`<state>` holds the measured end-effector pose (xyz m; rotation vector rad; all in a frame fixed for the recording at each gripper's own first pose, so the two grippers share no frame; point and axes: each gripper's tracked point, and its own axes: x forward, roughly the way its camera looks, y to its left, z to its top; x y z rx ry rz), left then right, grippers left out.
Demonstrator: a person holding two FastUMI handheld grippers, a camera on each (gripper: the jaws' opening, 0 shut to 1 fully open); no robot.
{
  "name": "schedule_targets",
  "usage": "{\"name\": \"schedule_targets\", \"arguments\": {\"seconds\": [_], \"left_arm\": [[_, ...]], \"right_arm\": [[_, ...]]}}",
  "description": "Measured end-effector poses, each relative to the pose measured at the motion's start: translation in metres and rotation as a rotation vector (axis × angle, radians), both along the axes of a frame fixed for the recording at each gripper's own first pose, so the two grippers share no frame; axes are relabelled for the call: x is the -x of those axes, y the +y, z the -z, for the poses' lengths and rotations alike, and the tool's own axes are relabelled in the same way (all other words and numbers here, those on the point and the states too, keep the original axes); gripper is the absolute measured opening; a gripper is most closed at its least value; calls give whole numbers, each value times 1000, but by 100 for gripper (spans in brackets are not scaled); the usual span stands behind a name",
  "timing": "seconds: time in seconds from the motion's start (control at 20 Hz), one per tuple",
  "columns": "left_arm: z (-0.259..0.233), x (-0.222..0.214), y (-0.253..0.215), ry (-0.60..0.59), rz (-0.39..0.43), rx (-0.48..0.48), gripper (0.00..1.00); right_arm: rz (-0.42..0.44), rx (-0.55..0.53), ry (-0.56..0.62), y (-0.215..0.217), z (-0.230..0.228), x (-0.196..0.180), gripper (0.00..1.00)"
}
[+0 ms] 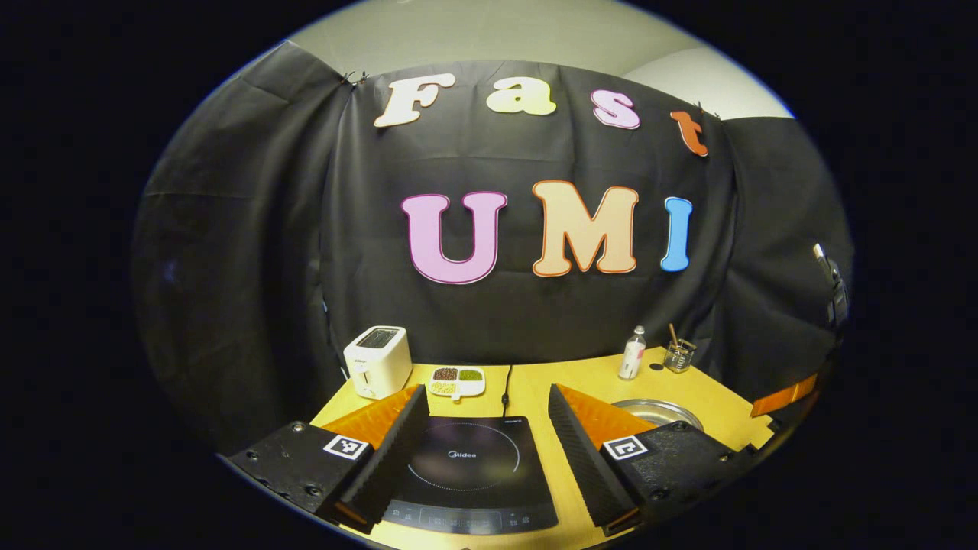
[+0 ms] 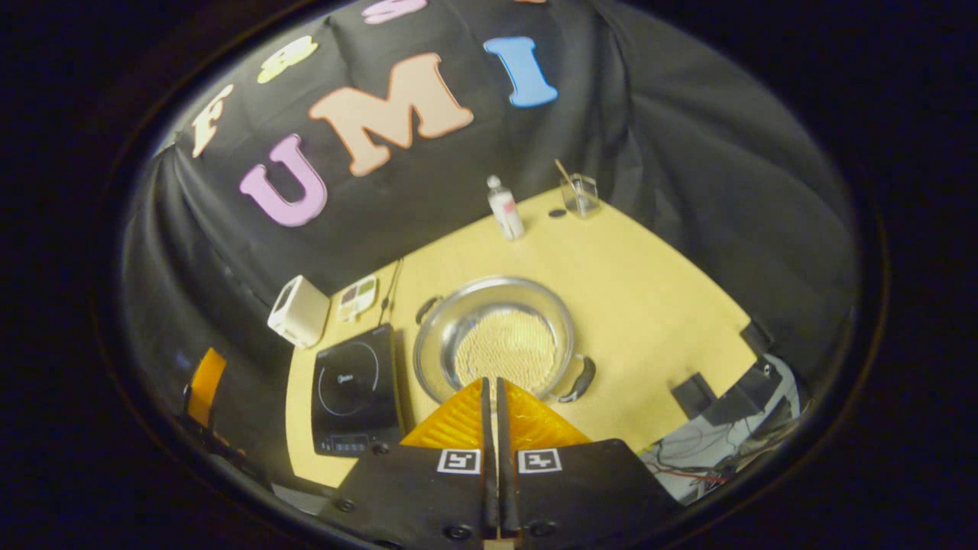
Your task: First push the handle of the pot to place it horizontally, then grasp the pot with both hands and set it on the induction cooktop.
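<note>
Our right gripper [image 2: 490, 382], fingers together, hovers above the pot's [image 2: 494, 336] near rim, nearer its right handle [image 2: 578, 380]; handles lie diagonally. Our left gripper [image 1: 480, 428], fingers apart, faces the induction cooktop [image 1: 471, 471] beside it on the bench [image 2: 649, 305].

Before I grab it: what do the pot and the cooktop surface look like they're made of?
The pot looks like bare polished metal, probably stainless steel: a silvery wall that mirrors the light. Its two side handles are dark, possibly plastic, though that's hard to tell. The induction cooktop appears to have a smooth black glass top, glossy, with a thin printed ring. Both surfaces look slick.
</note>
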<state>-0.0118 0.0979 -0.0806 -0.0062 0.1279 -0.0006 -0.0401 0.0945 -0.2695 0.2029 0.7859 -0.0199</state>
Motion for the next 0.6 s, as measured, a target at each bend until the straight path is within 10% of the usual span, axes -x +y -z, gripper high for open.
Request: {"name": "schedule_targets", "arguments": {"seconds": [0.6], "left_arm": [[29, -44, -19, 102, -99, 22, 96]], "right_arm": [[-6, -29, 462, -31, 132, 7, 5]]}}
